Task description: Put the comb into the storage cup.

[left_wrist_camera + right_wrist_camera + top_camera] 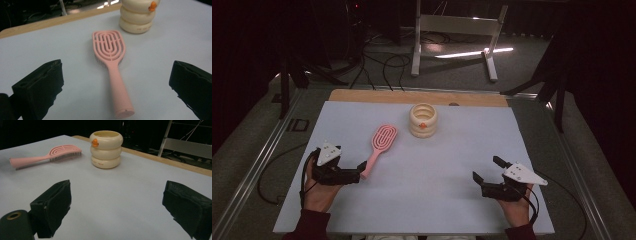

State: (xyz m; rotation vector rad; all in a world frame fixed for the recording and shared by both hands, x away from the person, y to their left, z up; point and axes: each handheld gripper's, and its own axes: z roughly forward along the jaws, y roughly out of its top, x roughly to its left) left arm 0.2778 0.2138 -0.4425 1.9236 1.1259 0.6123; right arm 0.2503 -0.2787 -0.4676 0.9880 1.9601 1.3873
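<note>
A pink hairbrush [382, 142] lies flat on the pale mat, bristles down, handle toward the near left. My left gripper [360, 171] is open at the handle's end. In the left gripper view the brush [109, 48] runs straight ahead and its handle end lies between the two wide-apart jaws of my left gripper [116, 87], not touched by either. A cream ringed cup [422, 120] with an orange mark stands upright behind the brush. My right gripper [487, 169] is open at the near right with nothing in it. In the right gripper view [120, 207] the cup [106, 148] and brush [50, 156] lie farther off.
The pale mat [462, 150] covers a wooden table whose far edge [377, 95] shows as a strip. Beyond it the floor holds cables and a white metal stand [454, 30]. Metal rails run along both sides of the table.
</note>
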